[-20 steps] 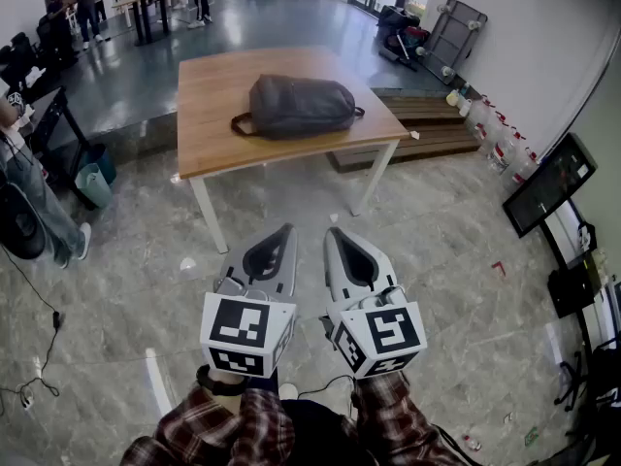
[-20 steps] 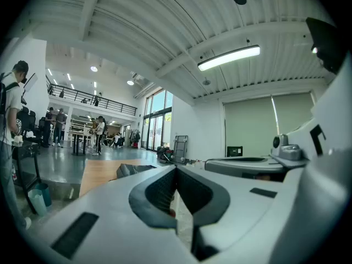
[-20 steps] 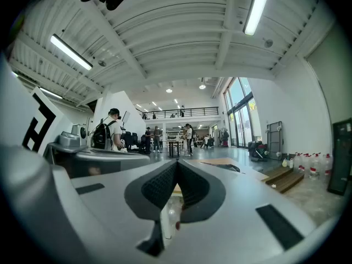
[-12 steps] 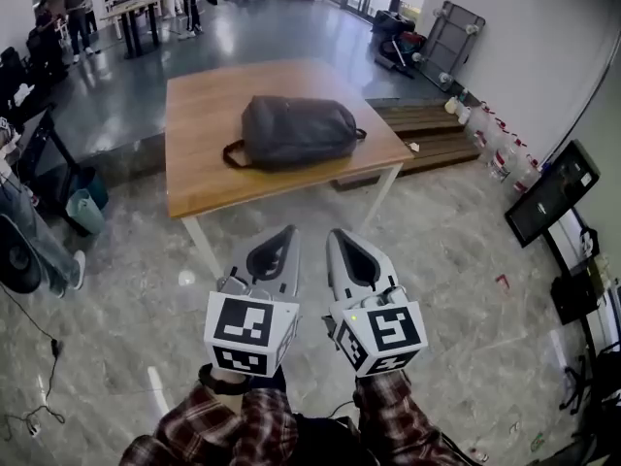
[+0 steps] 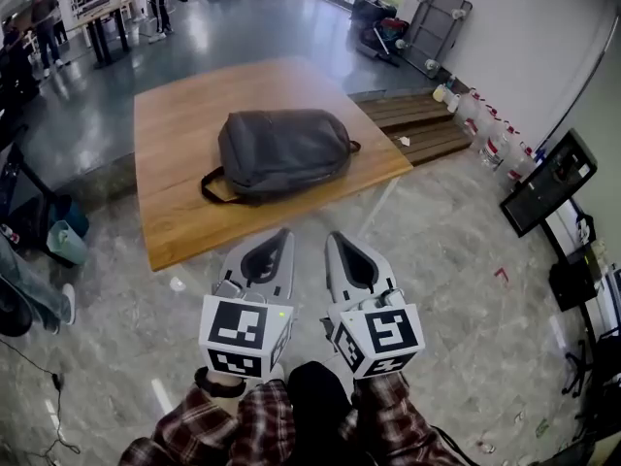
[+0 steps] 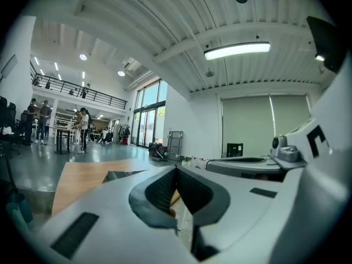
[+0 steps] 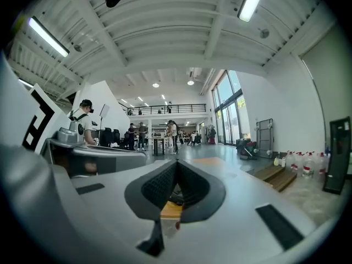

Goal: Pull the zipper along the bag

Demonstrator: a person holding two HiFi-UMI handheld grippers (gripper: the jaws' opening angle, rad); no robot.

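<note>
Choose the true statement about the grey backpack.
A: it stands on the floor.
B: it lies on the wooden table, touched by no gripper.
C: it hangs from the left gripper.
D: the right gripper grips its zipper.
B: the backpack lies flat on the table, and the left gripper and right gripper, both shut and empty, are apart from it.

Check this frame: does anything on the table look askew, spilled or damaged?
Nothing stands out. The grey backpack lies flat on the wooden table, with no visible damage or spill. The left gripper and right gripper are shut and empty, held away from the backpack.
</note>
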